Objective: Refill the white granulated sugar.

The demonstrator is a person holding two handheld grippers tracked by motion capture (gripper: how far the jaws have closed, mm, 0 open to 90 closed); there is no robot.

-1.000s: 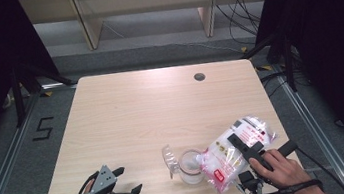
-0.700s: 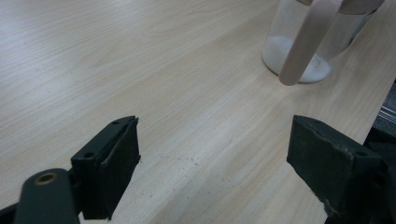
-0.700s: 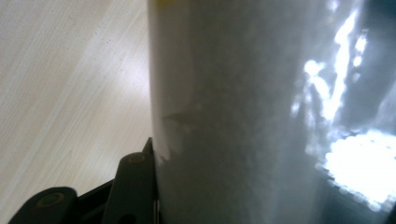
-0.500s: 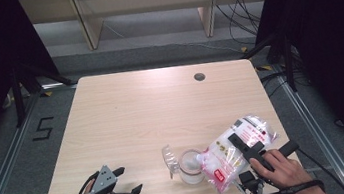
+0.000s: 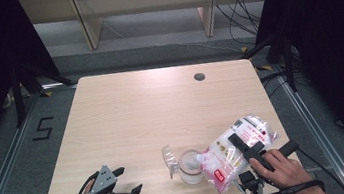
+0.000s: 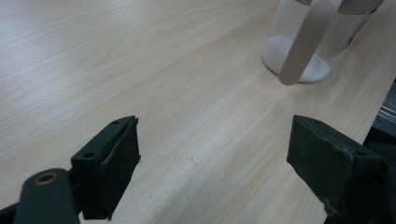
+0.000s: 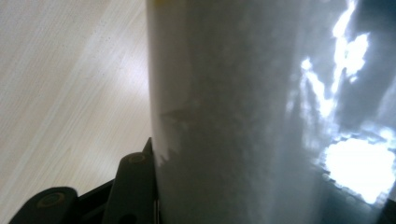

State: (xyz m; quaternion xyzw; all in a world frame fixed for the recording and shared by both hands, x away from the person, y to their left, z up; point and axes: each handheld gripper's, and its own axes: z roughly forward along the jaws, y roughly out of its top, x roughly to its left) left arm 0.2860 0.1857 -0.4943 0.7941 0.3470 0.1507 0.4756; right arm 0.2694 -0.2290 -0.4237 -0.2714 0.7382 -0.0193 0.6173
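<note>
A clear plastic bag of white granules (image 5: 228,156) with a red label is tipped down toward a clear jar (image 5: 191,167) near the table's front edge. My right gripper (image 5: 245,160) is shut on the bag, and one black finger (image 5: 247,148) lies across its top. In the right gripper view the bag (image 7: 243,116) stands close against the left finger (image 7: 134,186); the other finger is hidden. The jar (image 6: 280,44) holds a thin layer of white granules, and a pale strap (image 6: 306,42) hangs down its side. My left gripper (image 5: 129,179) rests open at the front left, with bare table between its fingers (image 6: 112,168).
The jar's clear lid (image 5: 170,158) stands open to its left. The wooden table (image 5: 152,114) has a round cable hole (image 5: 199,77) at the back right. Dark frames and cables surround the table on the floor.
</note>
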